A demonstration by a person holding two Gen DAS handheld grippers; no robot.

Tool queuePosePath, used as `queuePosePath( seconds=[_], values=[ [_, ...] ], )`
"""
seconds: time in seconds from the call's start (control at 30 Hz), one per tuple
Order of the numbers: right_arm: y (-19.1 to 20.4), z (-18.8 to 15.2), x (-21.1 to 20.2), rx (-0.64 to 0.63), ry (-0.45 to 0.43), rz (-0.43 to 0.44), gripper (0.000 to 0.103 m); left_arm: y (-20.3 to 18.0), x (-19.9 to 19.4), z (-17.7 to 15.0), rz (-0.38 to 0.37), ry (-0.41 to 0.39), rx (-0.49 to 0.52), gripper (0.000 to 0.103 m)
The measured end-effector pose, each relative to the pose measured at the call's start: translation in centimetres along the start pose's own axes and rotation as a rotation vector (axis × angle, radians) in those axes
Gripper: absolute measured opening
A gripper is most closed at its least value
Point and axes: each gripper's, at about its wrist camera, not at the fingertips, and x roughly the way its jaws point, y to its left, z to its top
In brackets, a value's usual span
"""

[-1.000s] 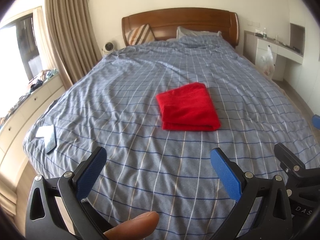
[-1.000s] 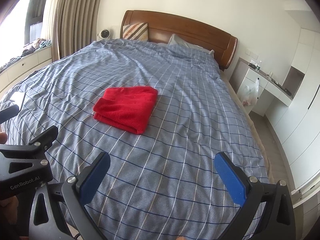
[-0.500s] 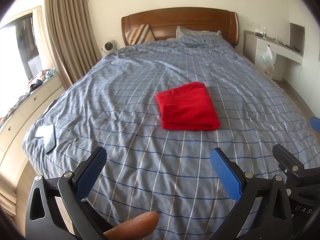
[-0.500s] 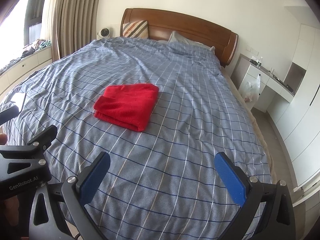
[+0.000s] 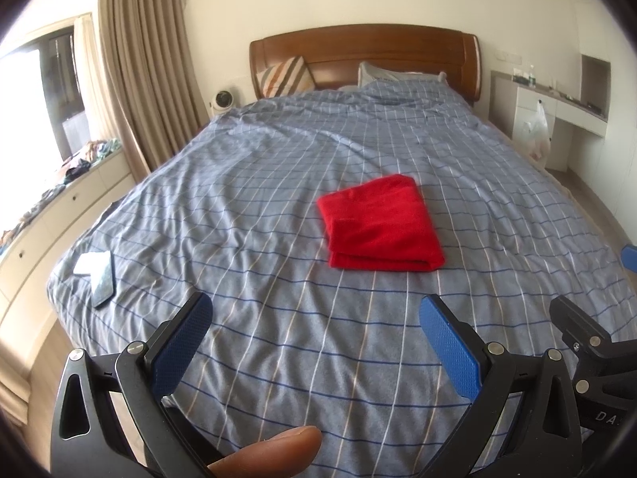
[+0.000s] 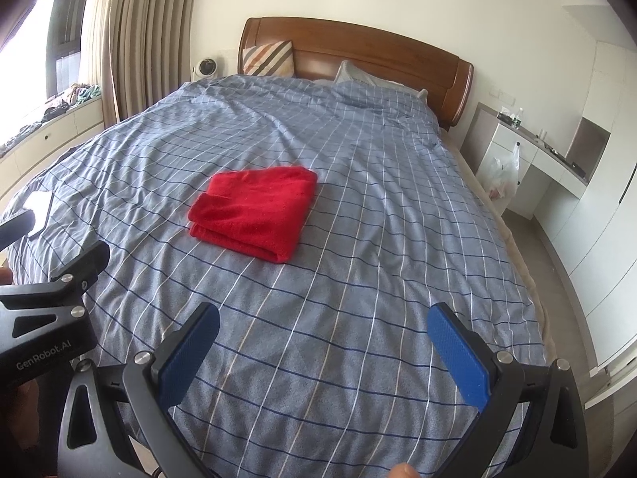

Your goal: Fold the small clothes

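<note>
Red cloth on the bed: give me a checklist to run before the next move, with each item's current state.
1. Red cloth folded into a neat rectangle: ok.
2. Cloth lying flat on the checked duvet, free of both grippers: ok.
3. Left gripper open and holding nothing: ok.
4. Right gripper open and holding nothing: ok.
5. Phone near the bed's left edge, apart from the cloth: ok.
6. More clothes on the bed waiting to be folded: cannot tell; none visible.

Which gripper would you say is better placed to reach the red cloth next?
Probably the left gripper: the red cloth lies nearly straight ahead of its open jaws, but off to the left for the right gripper.
</note>
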Motion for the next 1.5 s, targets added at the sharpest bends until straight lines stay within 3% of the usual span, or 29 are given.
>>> queuePosePath(
  seconds=[0.57,1.5],
  values=[
    [0.6,0.5,-1.1,0.0,-0.048,0.041,0.102,0.5,-0.1,0.1,-0.07,0.039,-0.024,0.103],
    [0.5,0.3,-0.4,0.012,-0.01,0.052,0.102,1.6,-0.4,0.4,-0.068,0.048,-0.06,0.103]
  ],
)
